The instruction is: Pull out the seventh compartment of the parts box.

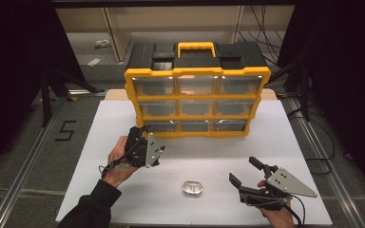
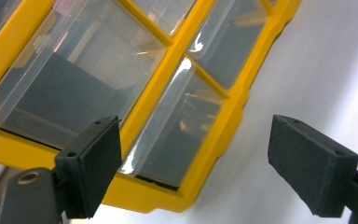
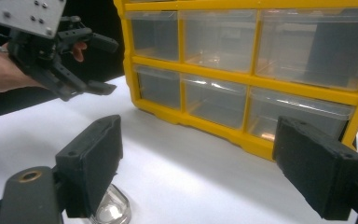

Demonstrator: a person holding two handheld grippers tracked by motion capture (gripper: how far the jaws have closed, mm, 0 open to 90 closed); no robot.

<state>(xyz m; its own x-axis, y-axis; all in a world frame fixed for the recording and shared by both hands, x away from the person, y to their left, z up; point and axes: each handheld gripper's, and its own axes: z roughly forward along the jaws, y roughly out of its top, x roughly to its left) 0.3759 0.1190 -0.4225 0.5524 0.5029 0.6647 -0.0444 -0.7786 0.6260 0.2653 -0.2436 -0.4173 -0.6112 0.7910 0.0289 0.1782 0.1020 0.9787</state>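
A yellow and black organizer cabinet with clear drawers stands at the middle back of the white table. My left gripper is open just in front of its bottom-left corner, held tilted. In the left gripper view the bottom-left drawer lies between the open jaws of my left gripper, a short way off. My right gripper is open near the front right, empty. A small clear, shiny object lies on the table to its left, and it also shows beside the right gripper's left jaw.
The cabinet has a yellow carry handle on top, and its drawers look empty. The right gripper view shows my left gripper open at the cabinet's left corner. A metal rail and a floor mark "5" lie left of the table.
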